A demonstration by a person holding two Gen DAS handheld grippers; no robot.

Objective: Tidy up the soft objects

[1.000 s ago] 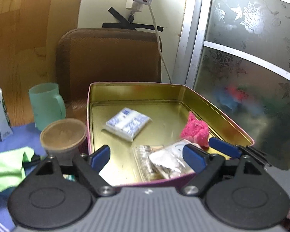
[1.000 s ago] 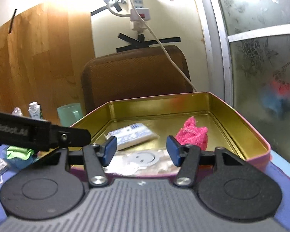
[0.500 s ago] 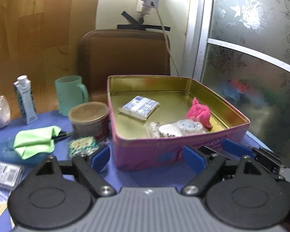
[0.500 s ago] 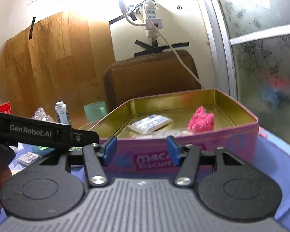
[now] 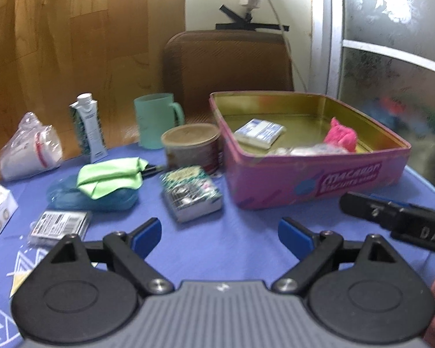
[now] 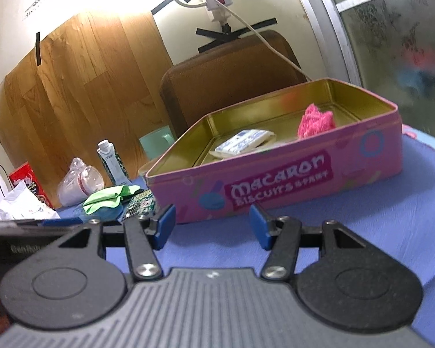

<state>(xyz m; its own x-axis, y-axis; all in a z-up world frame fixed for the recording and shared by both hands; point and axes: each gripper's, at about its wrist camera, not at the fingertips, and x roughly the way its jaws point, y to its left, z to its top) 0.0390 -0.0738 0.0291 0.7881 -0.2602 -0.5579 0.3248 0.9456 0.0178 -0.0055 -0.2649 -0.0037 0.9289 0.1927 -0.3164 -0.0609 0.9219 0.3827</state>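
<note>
Both grippers, left [image 5: 219, 236] and right [image 6: 211, 226], empty and spread; green cloth [image 5: 110, 175] ahead-left of left gripper looks light, floppy; pinch a bunched fold.

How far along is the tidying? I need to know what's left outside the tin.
Done: the pink fluffy item, a white-blue packet and a clear bag lie in the biscuit tin. In hand: nothing; left gripper and right gripper are open. Left: the green cloth and patterned pack on the table.
</note>
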